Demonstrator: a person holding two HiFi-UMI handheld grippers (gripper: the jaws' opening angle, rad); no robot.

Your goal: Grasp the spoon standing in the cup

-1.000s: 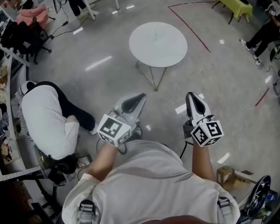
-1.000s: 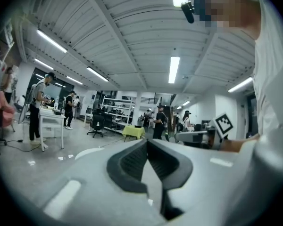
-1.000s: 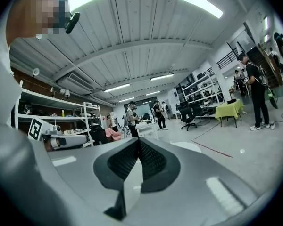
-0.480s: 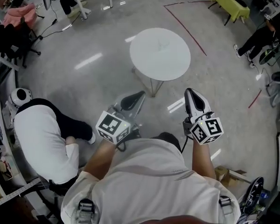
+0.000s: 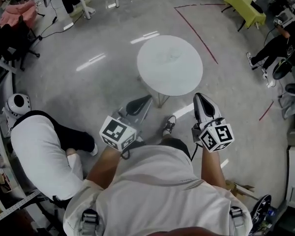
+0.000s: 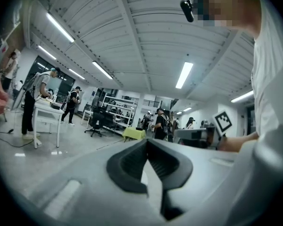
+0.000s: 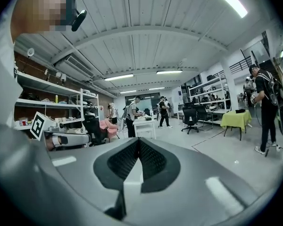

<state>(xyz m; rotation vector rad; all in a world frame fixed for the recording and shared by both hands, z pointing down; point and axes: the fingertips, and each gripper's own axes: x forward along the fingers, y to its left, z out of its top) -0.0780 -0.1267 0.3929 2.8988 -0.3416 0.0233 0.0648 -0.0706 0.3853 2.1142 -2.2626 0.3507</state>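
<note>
No spoon or cup shows in any view. The round white table (image 5: pixel 170 65) stands ahead on the grey floor, and its top looks bare. My left gripper (image 5: pixel 146 100) is held at waist height, pointing toward the table's near edge, jaws shut on nothing. My right gripper (image 5: pixel 199 96) is level with it to the right, also shut and empty. In the left gripper view the left gripper (image 6: pixel 147 142) points up at the ceiling and far room. The right gripper (image 7: pixel 138 142) does the same in the right gripper view.
A person in a white top (image 5: pixel 39 146) crouches on the floor at the left, beside a white round object (image 5: pixel 18 103). Another person (image 5: pixel 280 41) stands at the far right. A yellow-green table (image 5: pixel 244 6) and red floor tape (image 5: pixel 196 28) lie beyond the round table.
The round table has drawn nearer and lower in the head view as the person steps forward; a shoe now shows between the grippers. Both grippers keep their pose and stay shut.
</note>
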